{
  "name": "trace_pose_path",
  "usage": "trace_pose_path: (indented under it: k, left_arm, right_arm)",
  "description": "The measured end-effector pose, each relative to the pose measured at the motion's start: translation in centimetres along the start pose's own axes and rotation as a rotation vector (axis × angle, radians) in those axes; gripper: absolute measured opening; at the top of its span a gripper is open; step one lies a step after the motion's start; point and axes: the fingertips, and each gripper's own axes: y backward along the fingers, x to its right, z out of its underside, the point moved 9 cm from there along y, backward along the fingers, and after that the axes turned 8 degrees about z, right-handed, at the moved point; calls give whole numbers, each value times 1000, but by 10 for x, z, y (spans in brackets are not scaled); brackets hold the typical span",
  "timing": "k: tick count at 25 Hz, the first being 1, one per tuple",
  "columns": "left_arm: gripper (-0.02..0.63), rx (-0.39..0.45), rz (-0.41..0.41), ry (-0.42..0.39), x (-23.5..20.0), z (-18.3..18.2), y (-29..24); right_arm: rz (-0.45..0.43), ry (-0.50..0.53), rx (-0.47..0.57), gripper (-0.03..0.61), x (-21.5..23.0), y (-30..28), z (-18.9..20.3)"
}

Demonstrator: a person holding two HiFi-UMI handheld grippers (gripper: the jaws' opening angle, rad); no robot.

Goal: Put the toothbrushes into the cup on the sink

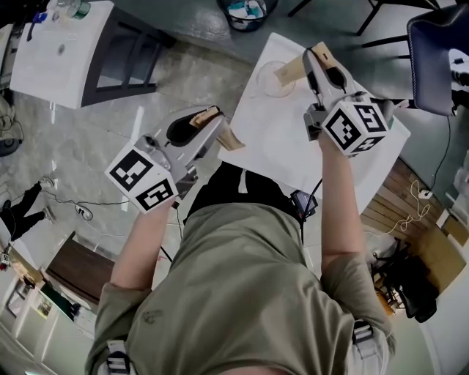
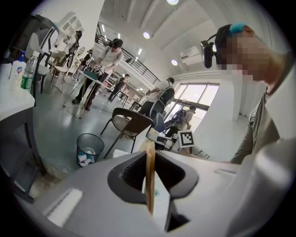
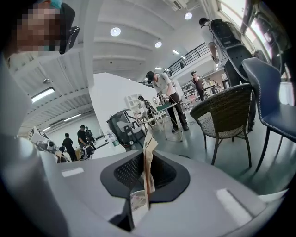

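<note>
In the head view a clear cup (image 1: pixel 275 79) stands at the far left of a white sink top (image 1: pixel 293 146). My right gripper (image 1: pixel 311 58) hovers just right of the cup, shut on a flat tan toothbrush pack (image 1: pixel 293 69) whose end reaches over the cup. My left gripper (image 1: pixel 218 126) hangs at the near left edge of the top, shut on a second tan toothbrush pack (image 1: pixel 229 136). In the left gripper view that pack (image 2: pixel 150 171) stands edge-on between the jaws of the left gripper (image 2: pixel 150 159). The right gripper view shows the right gripper (image 3: pixel 147 159) clamping its pack (image 3: pixel 148 157).
A black wire bin (image 1: pixel 245 11) stands on the floor beyond the sink top and also shows in the left gripper view (image 2: pixel 89 148). A blue chair (image 1: pixel 436 58) is at the far right. A white table (image 1: pixel 66 51) with bottles stands at the far left. People and chairs fill the room behind.
</note>
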Motion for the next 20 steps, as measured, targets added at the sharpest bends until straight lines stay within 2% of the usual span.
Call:
trace_pose_path:
  k: [20]
  left_arm:
    - [52,-10,3,2,14,6,-14]
  right_arm:
    - [-18,57,47,44,4,1,23]
